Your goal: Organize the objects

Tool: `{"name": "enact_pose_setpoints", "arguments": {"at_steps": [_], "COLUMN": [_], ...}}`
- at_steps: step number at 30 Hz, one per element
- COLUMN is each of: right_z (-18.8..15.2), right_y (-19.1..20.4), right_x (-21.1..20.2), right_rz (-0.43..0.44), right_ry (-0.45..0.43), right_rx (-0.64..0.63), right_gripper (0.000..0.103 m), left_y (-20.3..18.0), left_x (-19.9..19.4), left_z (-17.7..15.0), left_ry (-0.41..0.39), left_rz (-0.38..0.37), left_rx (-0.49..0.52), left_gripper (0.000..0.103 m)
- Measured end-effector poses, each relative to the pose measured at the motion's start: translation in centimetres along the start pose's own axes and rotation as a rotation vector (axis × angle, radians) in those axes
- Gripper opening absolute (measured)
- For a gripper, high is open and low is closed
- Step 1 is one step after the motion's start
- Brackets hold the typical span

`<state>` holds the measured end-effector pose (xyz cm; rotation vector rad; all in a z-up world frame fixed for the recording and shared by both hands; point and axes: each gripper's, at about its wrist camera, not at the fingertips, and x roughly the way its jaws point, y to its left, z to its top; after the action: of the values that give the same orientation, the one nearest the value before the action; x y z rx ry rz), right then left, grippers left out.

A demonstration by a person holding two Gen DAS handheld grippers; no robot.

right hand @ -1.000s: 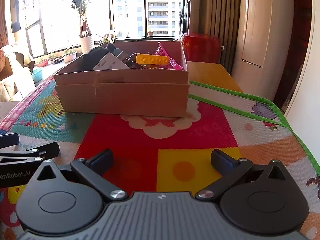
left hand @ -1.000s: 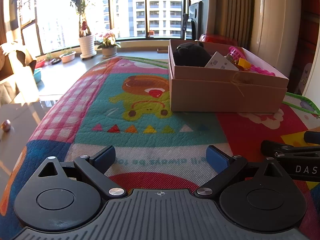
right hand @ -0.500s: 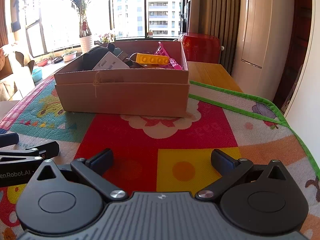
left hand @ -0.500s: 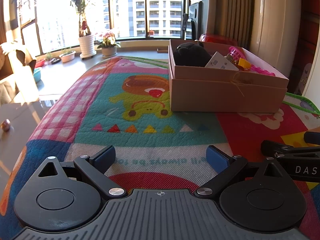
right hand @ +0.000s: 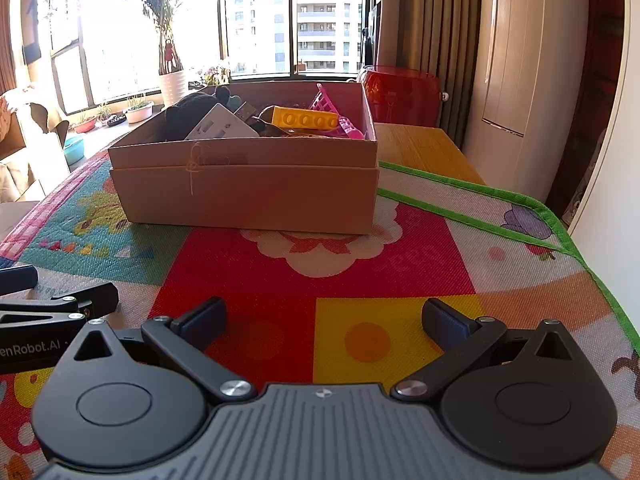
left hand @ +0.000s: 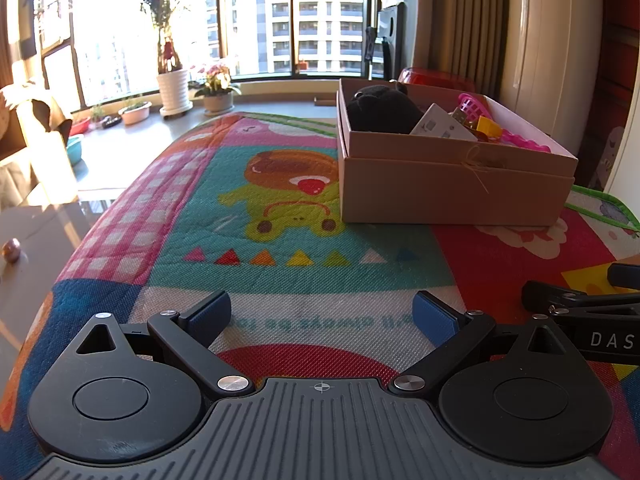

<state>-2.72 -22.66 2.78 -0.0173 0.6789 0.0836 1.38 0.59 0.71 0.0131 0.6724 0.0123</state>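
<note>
A brown cardboard box (left hand: 456, 192) (right hand: 248, 196) stands on the colourful play mat (left hand: 280, 240) (right hand: 360, 272). It holds a black plush toy (left hand: 380, 110) (right hand: 186, 114), a white card (left hand: 438, 124) (right hand: 220, 126), a yellow brick (right hand: 306, 120) (left hand: 489, 126) and a pink plastic basket (right hand: 332, 110) (left hand: 474, 104). My left gripper (left hand: 322, 314) rests low over the mat, open and empty, well short of the box. My right gripper (right hand: 324, 320) sits beside it, open and empty too. Each gripper's side shows in the other's view: the right gripper (left hand: 588, 316), the left gripper (right hand: 48, 320).
A red stool (right hand: 400, 94) and a wooden surface (right hand: 424, 148) lie behind the box. The mat's green edge (right hand: 560, 240) runs along the right, near a white wall. Potted plants (left hand: 174, 88) line the window sill. The table drops off at the left to a floor.
The right wrist view has shifted slightly, with the box a little further right and lower in frame. The left gripper has not moved.
</note>
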Motion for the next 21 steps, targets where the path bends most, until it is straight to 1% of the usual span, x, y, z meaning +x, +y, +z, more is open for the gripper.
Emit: {"name": "enact_pose_setpoints", "arguments": {"at_steps": [21], "right_z": [0.1], "right_y": [0.01], "right_x": [0.06], "right_rz": [0.0], "right_ry": [0.001], "right_rx": [0.0], "right_gripper": [0.103], "left_y": [0.0], "left_x": [0.02], "left_z": [0.0], "left_ry": [0.0], "left_rz": [0.0], "left_rx": [0.0], "left_gripper": [0.1]}}
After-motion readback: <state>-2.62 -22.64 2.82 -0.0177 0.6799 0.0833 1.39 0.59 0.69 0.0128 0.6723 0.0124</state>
